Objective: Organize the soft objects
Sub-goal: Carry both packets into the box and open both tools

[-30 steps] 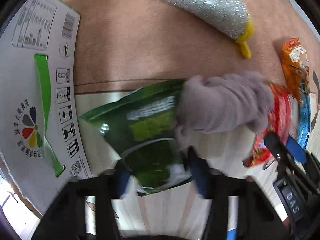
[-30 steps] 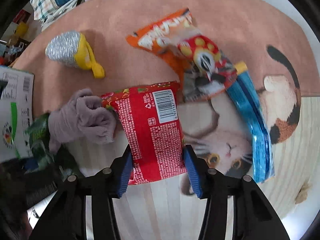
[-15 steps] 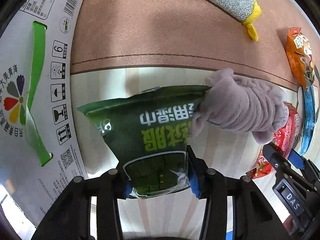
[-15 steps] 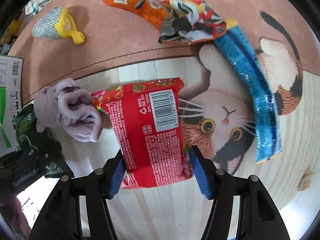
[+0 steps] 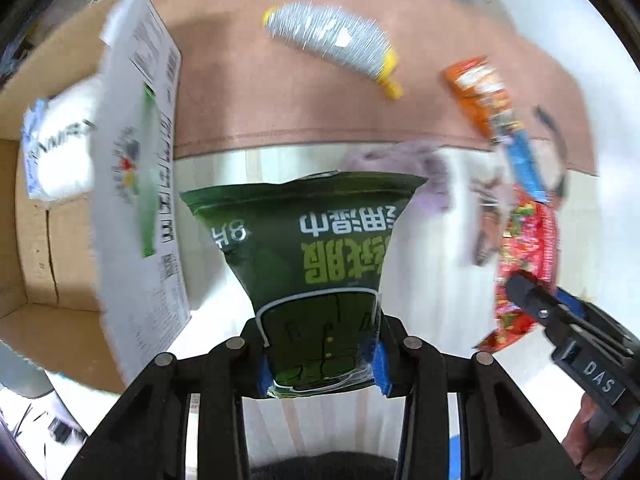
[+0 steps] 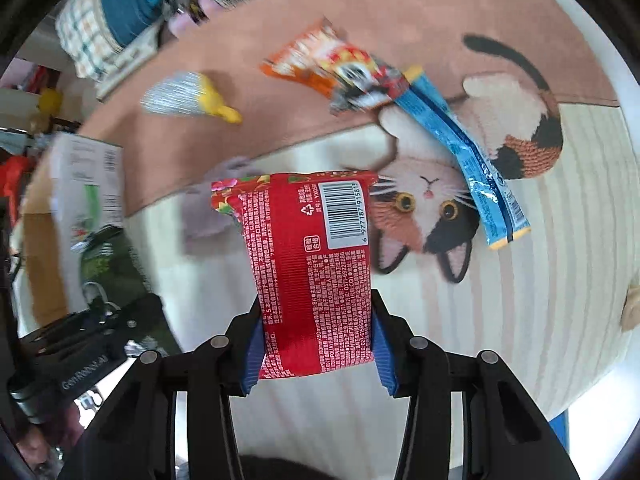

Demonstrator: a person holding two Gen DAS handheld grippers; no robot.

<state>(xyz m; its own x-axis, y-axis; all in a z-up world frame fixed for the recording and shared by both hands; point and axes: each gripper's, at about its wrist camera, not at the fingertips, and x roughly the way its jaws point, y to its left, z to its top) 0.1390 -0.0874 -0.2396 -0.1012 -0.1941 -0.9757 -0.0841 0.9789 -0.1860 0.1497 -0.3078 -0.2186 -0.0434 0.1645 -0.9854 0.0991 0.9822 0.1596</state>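
My left gripper [image 5: 322, 364] is shut on a dark green snack bag [image 5: 316, 256] and holds it lifted above the mat. My right gripper [image 6: 318, 354] is shut on a red snack bag [image 6: 312, 264], also lifted; that bag shows at the right of the left wrist view [image 5: 524, 256]. A lilac plush cloth [image 5: 404, 160] lies on the mat behind the green bag, blurred, and shows behind the red bag's left side [image 6: 208, 208]. An open cardboard box [image 5: 48, 216] with a white printed flap [image 5: 140, 184] stands at the left.
A silver toy with yellow ends [image 5: 332, 40] lies on the brown rug [image 5: 248, 92]. An orange snack bag [image 6: 332, 64] and a blue packet [image 6: 468, 156] lie on the cat-picture mat [image 6: 432, 200]. A checked basket [image 6: 104, 28] stands at the back left.
Both grippers have lifted and pulled back with their bags, so more of the rug and the box's inside shows. The lilac cloth stays on the mat.
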